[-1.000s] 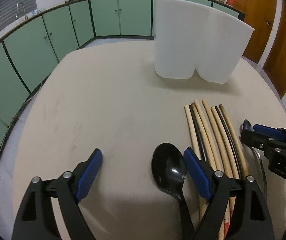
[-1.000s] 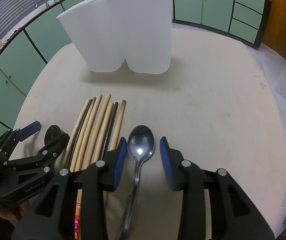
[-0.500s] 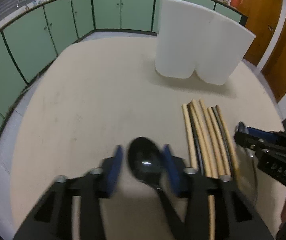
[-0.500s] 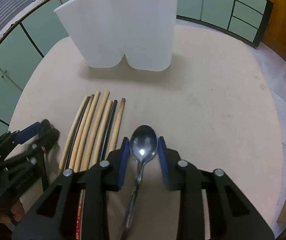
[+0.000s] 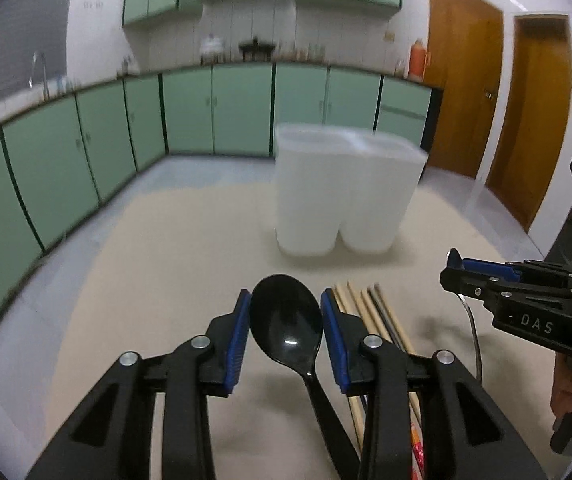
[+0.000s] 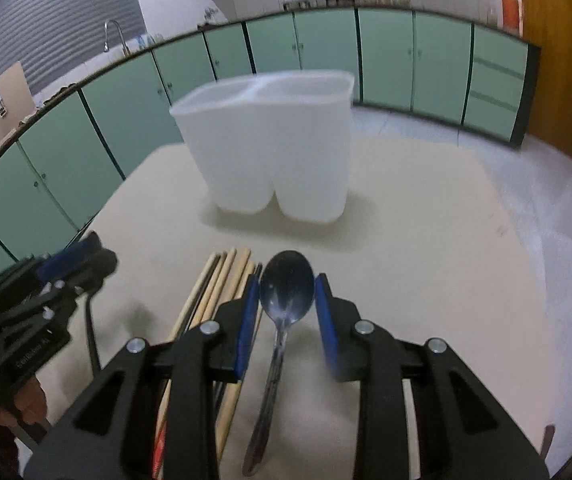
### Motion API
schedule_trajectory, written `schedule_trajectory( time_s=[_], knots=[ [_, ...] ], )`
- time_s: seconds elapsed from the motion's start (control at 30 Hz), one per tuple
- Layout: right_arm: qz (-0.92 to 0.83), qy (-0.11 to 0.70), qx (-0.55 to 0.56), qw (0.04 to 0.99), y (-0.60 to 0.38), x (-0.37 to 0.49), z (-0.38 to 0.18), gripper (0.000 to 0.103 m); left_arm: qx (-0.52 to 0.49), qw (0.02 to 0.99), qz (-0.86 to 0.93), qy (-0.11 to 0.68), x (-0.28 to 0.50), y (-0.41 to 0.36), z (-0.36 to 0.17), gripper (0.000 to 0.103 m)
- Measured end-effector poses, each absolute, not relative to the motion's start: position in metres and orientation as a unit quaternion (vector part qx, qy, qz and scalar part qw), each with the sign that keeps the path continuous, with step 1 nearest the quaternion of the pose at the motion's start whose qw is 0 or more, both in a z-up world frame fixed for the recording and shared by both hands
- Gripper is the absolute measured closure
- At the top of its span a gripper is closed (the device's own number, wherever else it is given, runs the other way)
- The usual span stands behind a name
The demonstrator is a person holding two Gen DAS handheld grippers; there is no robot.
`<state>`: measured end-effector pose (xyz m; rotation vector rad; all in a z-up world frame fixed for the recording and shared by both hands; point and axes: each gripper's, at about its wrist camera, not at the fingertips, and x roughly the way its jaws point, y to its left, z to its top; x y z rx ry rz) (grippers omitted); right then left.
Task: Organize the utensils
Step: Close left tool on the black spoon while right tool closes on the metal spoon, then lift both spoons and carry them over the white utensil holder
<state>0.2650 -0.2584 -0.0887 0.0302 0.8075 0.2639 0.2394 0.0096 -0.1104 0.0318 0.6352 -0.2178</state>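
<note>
Clamped on the bowl of a black spoon (image 5: 286, 318): left hand-held gripper (image 5: 286, 322), blue pads (image 5: 235, 340) pressing both bowl edges, handle running back beneath the jaws. Clamped likewise on a metal spoon (image 6: 287, 292): right hand-held gripper (image 6: 287, 308), pads at the bowl's two sides, handle trailing down and back toward the wrist. Both spoons seemingly raised off the table (image 5: 165, 280), judging by the level outlook and the shadows below.

Straight ahead of both hand-held grippers, well apart: a white two-compartment holder (image 6: 277, 152), upright, both wells open at the top. Below and just inboard of each hand-held gripper, flat on the table: a bundle of chopsticks (image 5: 370, 312), mostly wooden with a dark one or two among them, not yet picked up.

Likely step: carrying each spoon to the holder. To do it well:
- Keep squeeze steady; a bowl-edge grip is a narrow, curved hold and probably prone to pivoting.
- Rise above the rim before moving forward, so no dangling handle strikes the near wall.
- Tip handle-down over a well, then lower until the handle is inside before releasing.
- Approach one at a time or to separate wells, avoiding a clash between the two hand-held grippers.
- Avoid nudging the light-looking holder; probably easy to slide or topple.
</note>
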Motion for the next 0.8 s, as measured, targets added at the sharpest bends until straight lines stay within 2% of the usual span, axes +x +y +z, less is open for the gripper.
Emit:
schedule_trajectory(
  time_s=[0.53,0.8],
  knots=[
    [0.141,0.280,0.040,0.949,-0.287,0.266,-0.032,0.076,0.017,0.975,-0.099,0.196,0.238,0.004,-0.056,0.068],
    [0.165,0.217,0.064,0.960,-0.311,0.293,0.034,0.076,-0.010,0.987,-0.109,0.114,0.277,0.000,0.006,0.068]
  ],
)
